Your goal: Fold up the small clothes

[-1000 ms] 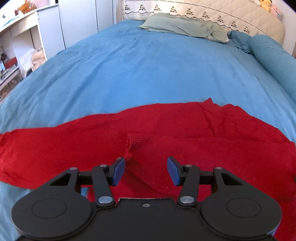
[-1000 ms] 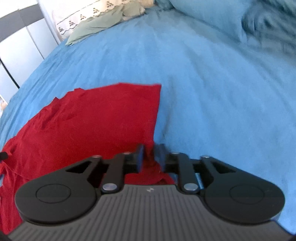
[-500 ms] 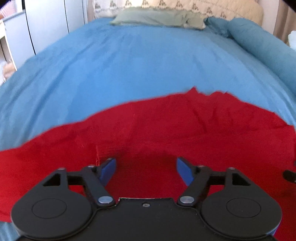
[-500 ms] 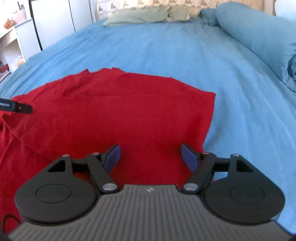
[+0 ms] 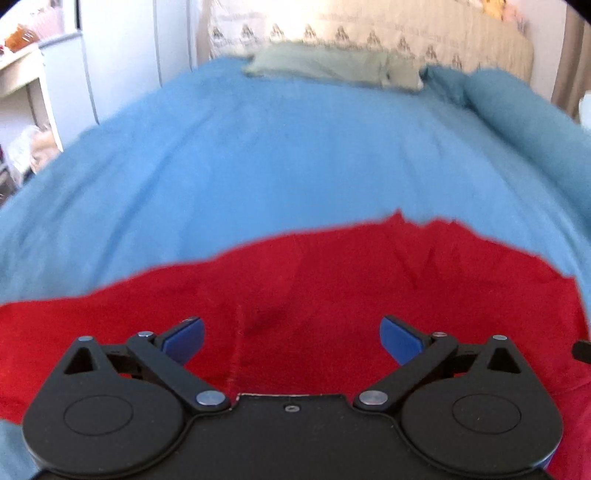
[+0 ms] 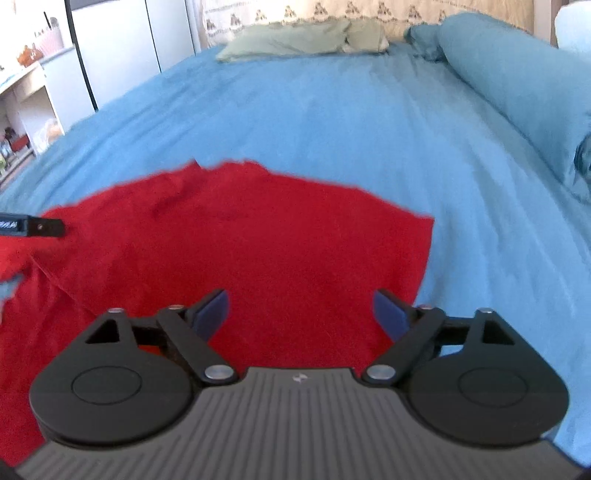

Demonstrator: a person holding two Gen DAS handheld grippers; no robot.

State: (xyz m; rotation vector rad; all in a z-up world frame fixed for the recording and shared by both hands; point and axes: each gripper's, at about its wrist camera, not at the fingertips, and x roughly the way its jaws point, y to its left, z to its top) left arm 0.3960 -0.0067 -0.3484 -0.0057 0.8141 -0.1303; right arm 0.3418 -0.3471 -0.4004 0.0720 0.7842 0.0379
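Softly blurred, red knit garment (image 5: 332, 288) on blue bedspread (image 5: 277, 155), both jaws opening, empty.

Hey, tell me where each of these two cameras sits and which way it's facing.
Left wrist: on the left claw, angled down across the bed toward the headboard; its own opening blue pads over the red garment, nothing between them.
Right wrist: on the right claw, facing likewise, over the garment's right edge; its opening pads also hold nothing, and the left claw's tip pokes in at left.
Shared: red garment, blue bedspread, green pillow.
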